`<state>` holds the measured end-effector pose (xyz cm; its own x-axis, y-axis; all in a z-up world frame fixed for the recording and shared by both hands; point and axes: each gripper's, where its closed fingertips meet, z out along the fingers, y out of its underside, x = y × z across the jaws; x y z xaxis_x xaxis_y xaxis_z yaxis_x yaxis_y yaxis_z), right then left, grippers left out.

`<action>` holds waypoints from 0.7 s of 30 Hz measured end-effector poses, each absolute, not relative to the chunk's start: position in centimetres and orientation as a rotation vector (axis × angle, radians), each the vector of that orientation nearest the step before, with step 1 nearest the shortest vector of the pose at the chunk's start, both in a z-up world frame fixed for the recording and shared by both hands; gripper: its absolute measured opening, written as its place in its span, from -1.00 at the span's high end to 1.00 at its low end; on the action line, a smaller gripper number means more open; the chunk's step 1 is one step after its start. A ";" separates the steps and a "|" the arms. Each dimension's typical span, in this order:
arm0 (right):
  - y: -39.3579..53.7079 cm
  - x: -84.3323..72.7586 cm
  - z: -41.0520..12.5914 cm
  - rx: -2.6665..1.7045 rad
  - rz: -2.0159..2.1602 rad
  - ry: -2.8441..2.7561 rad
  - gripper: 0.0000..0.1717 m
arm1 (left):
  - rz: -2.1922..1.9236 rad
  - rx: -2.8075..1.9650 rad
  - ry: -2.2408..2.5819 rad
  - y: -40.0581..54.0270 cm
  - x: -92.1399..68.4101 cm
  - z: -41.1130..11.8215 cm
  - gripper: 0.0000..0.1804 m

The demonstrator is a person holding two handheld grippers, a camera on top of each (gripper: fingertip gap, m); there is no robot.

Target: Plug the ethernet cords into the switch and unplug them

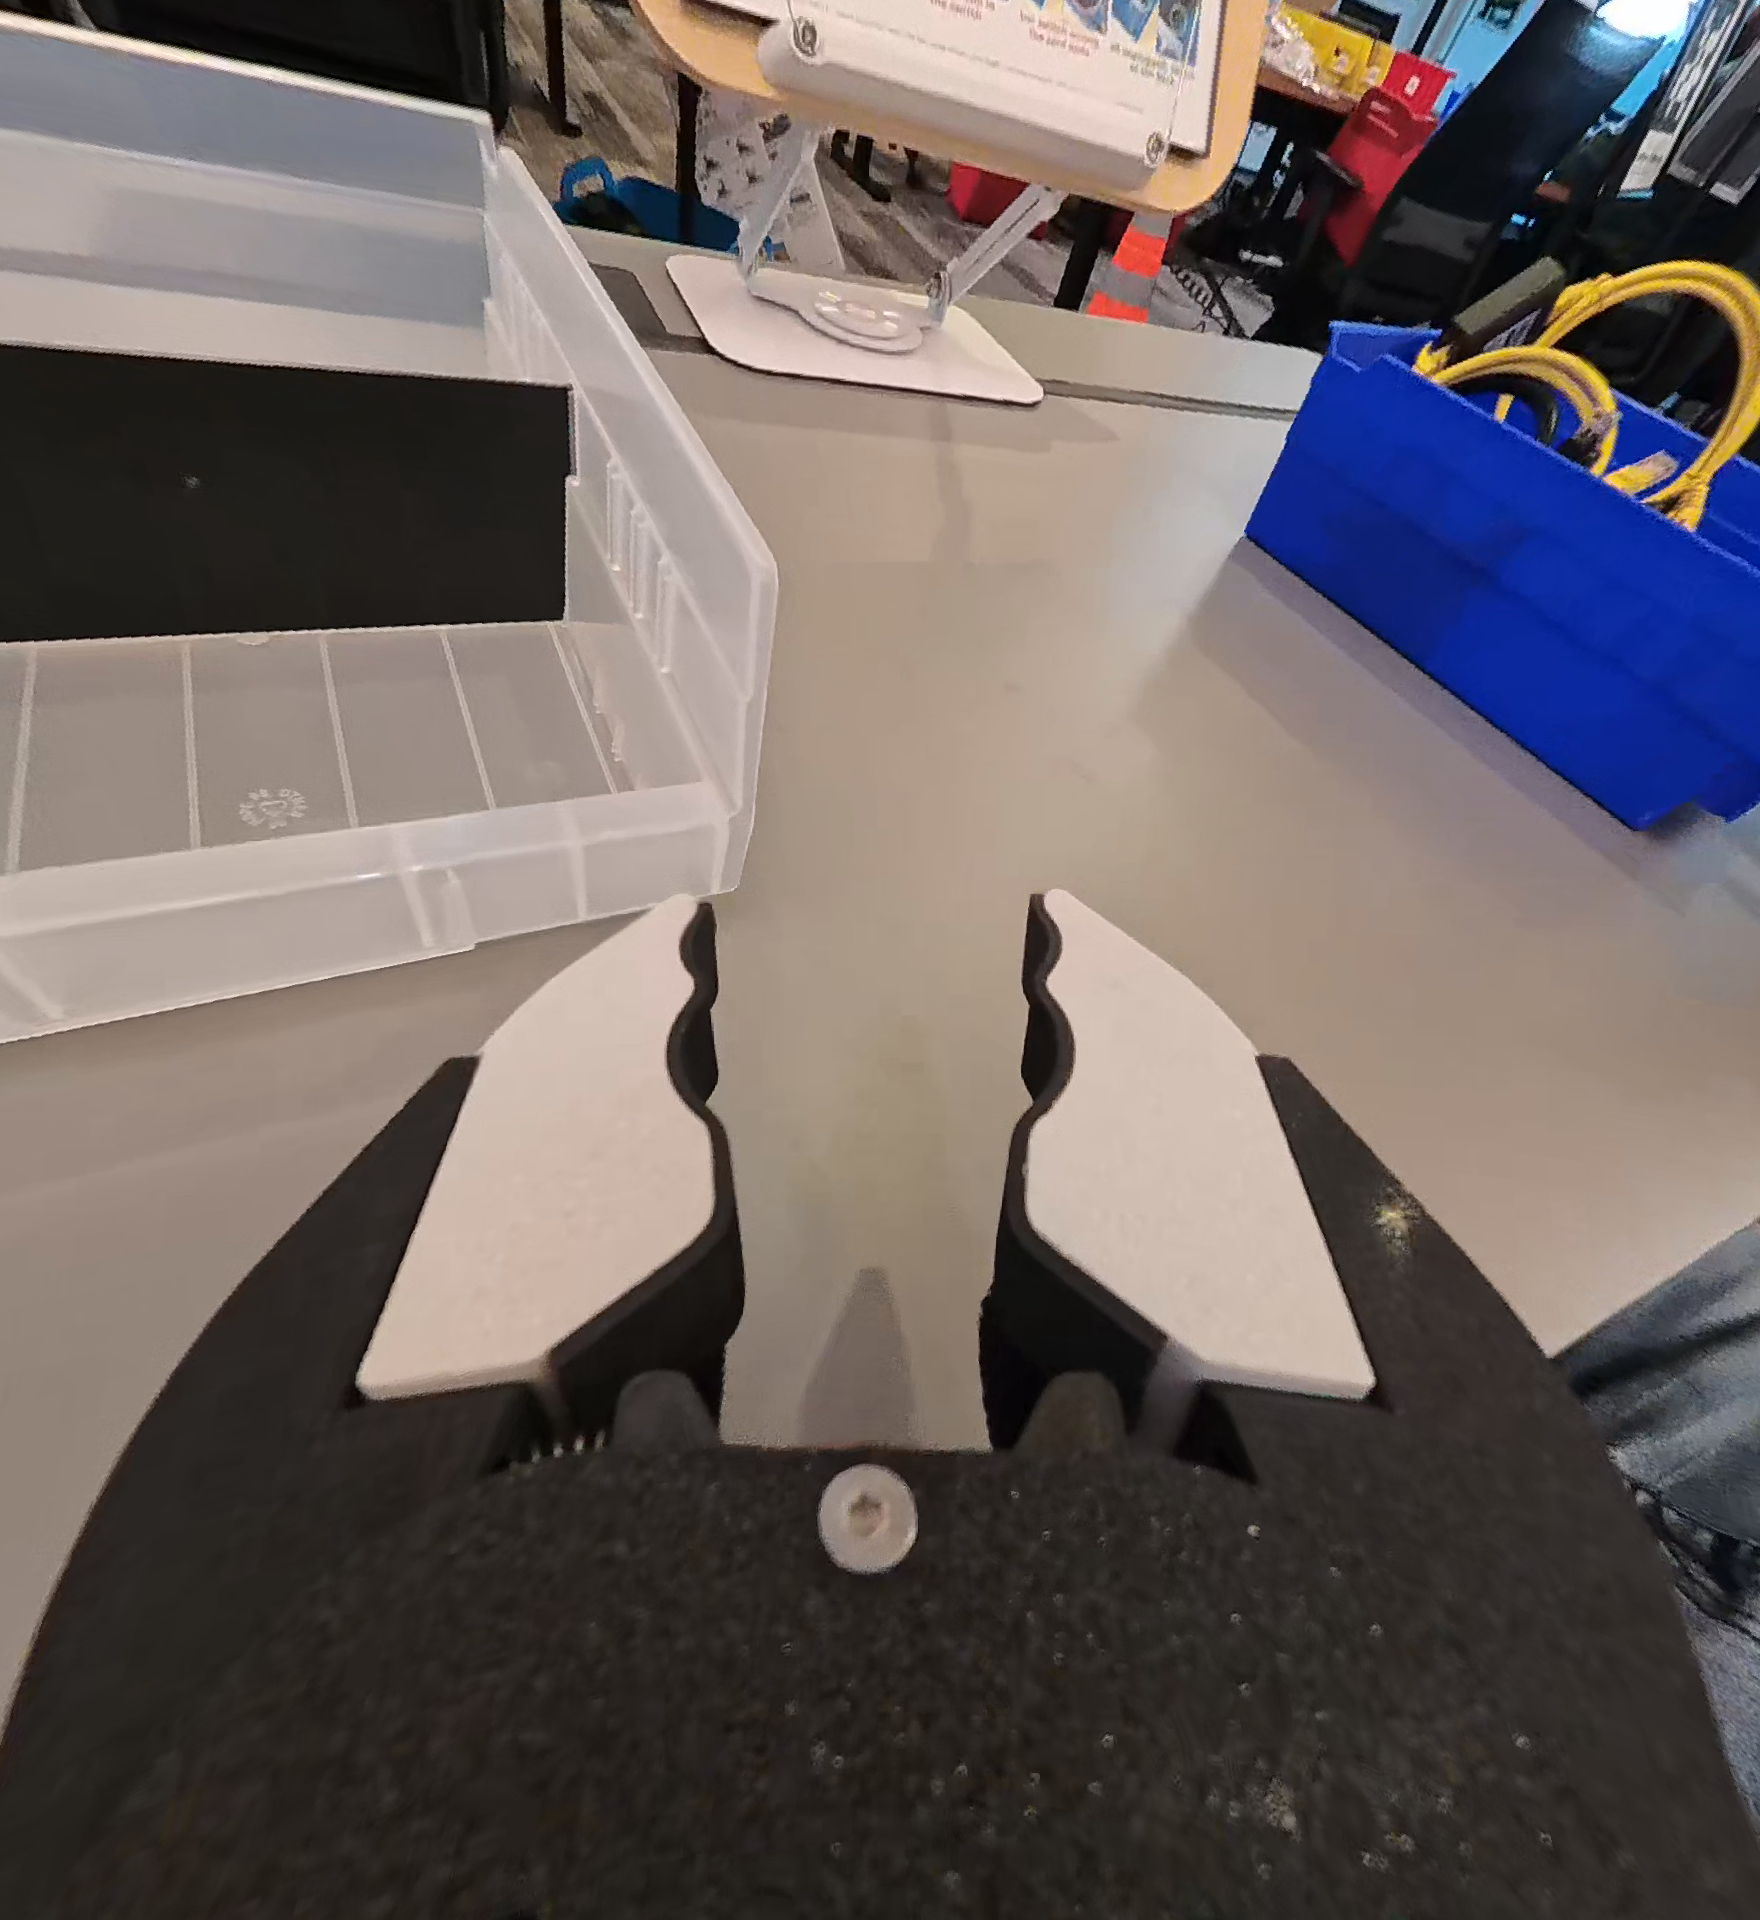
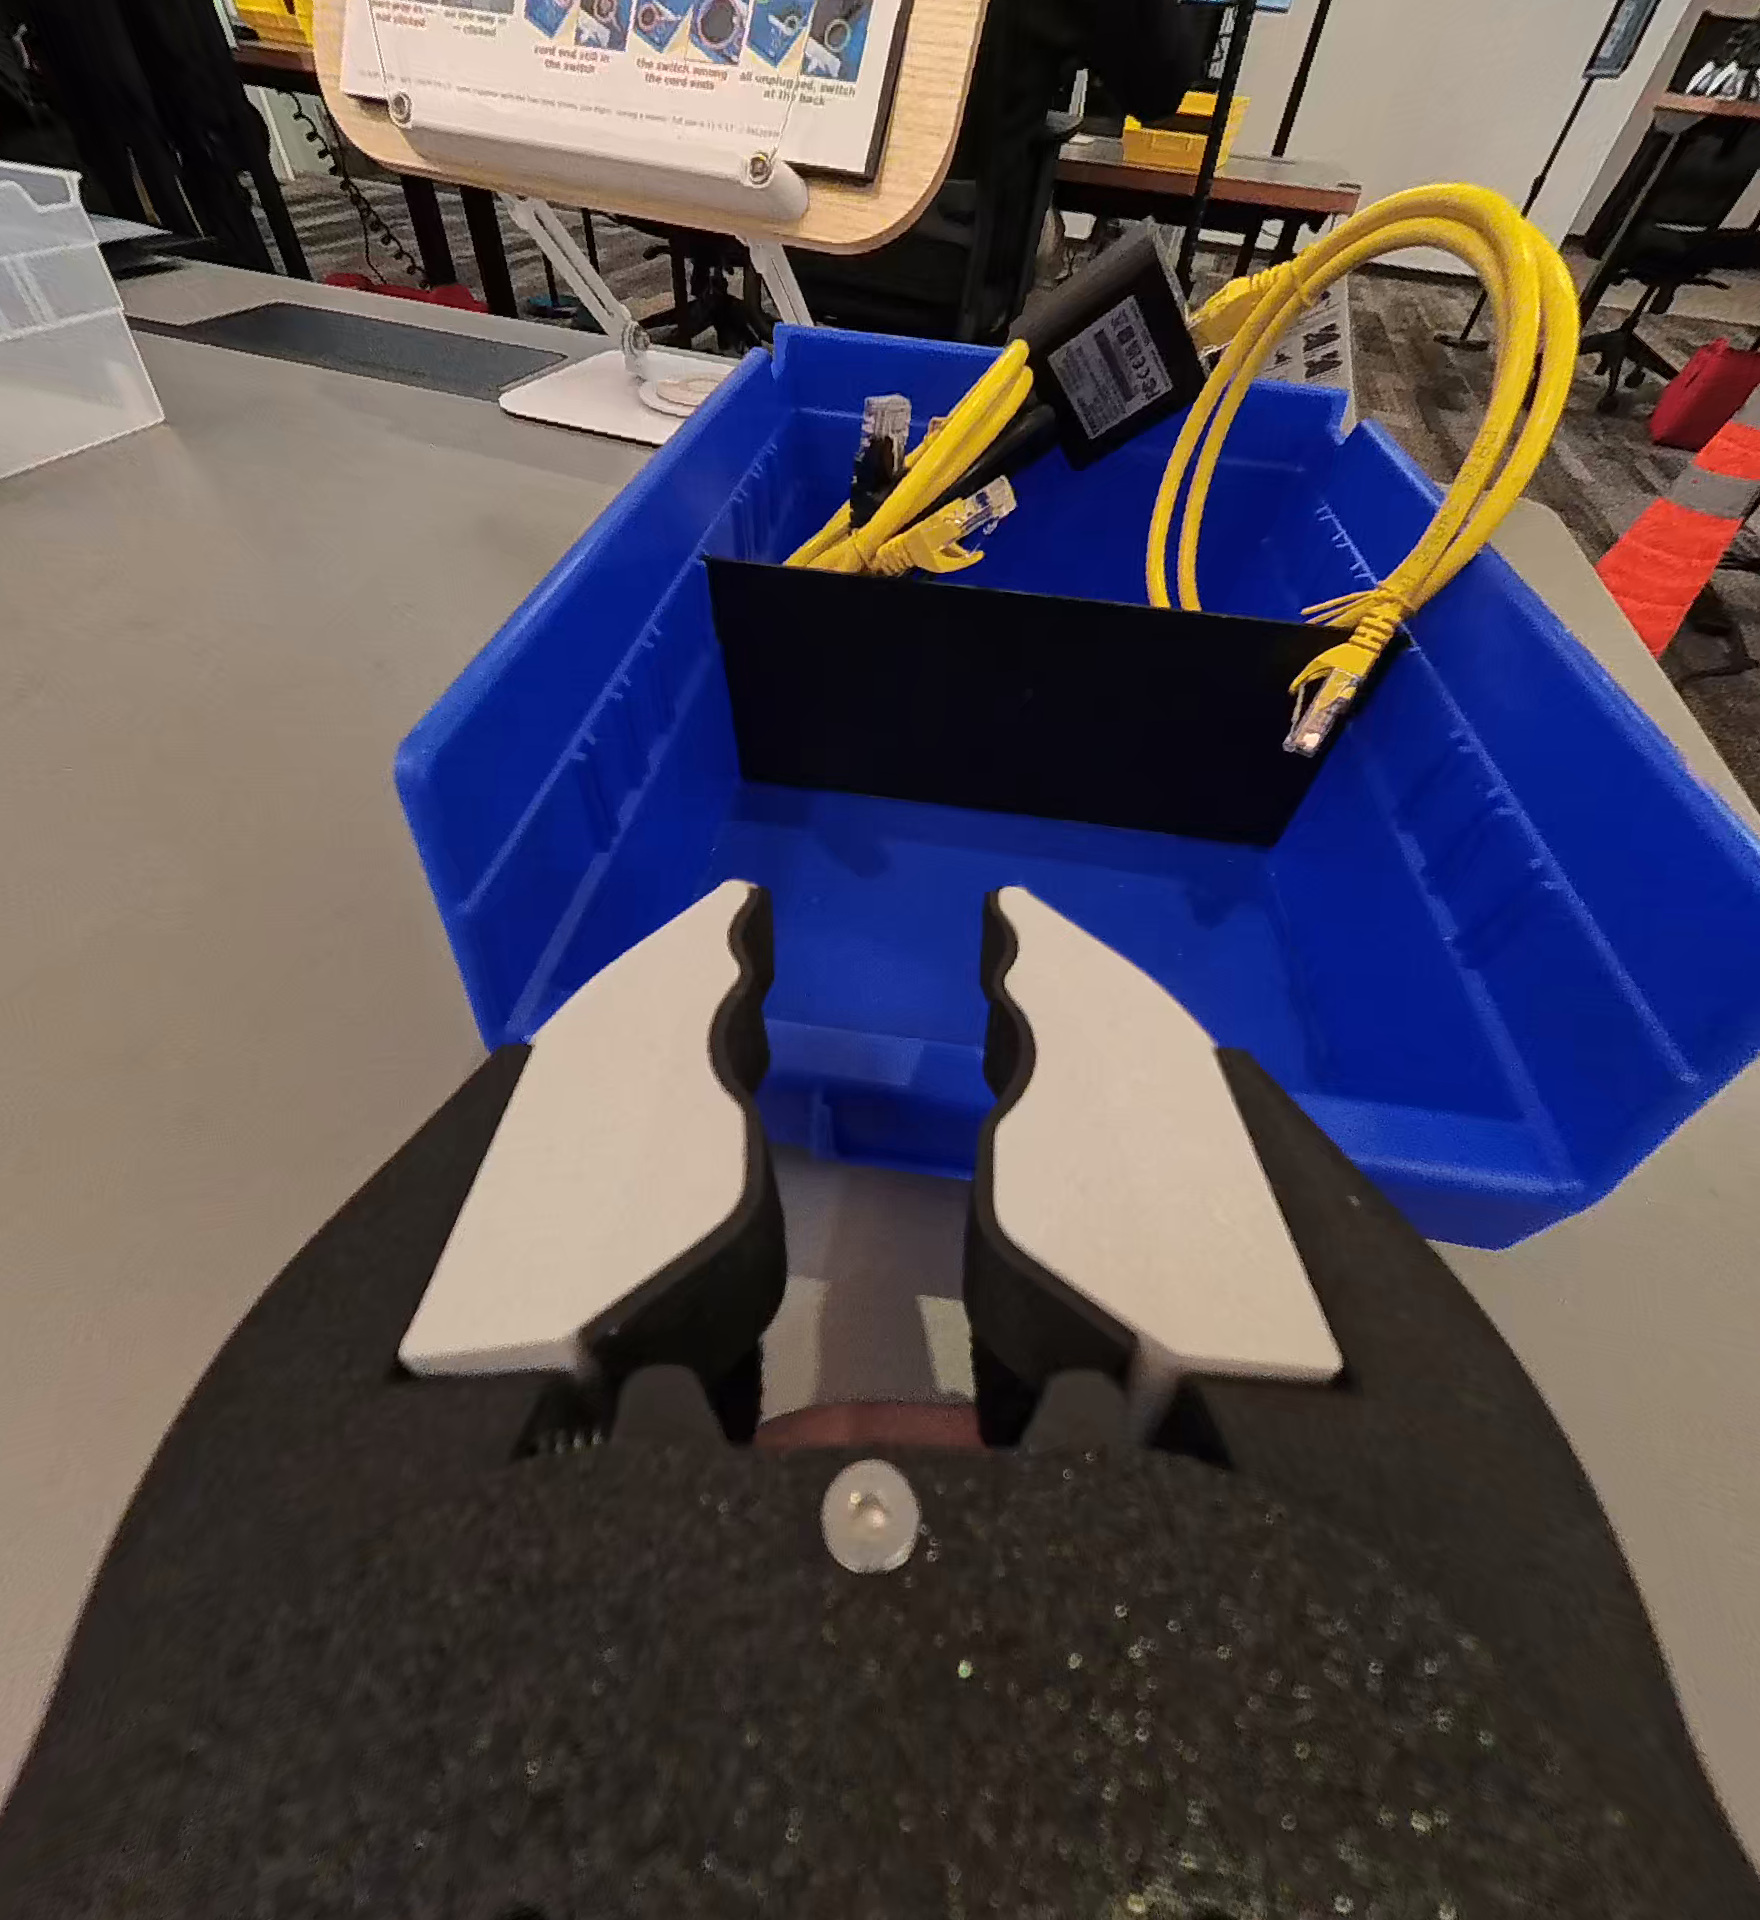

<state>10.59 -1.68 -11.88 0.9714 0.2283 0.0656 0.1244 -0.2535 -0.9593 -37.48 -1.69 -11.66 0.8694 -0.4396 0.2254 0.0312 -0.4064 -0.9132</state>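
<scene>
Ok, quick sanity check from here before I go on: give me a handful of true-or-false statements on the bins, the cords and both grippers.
1. The yellow ethernet cords sit in the blue bin. True.
2. The right gripper holds a cord. False: its jaws are apart with nothing between them.
3. A black divider splits the blue bin. True.
4. The left gripper is clamped shut. False: it is open over the table.
5. The clear bin is full of cords. False: no cords show in it.

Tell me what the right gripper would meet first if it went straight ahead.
Probably the black divider across the blue bin; the open right gripper points over the bin's empty front compartment. Depth is unclear.
</scene>
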 end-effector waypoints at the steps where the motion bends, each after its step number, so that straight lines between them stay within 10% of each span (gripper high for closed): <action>1: -1.7 10.5 -11.9 -1.834 0.106 -0.265 0.58 | -0.527 -1.937 0.305 -1.6 -37.4 -11.8 0.37; 21: -2.5 9.9 -12.0 -1.826 0.094 -0.317 0.59 | -0.172 -1.846 0.653 -1.7 -30.2 -12.6 0.31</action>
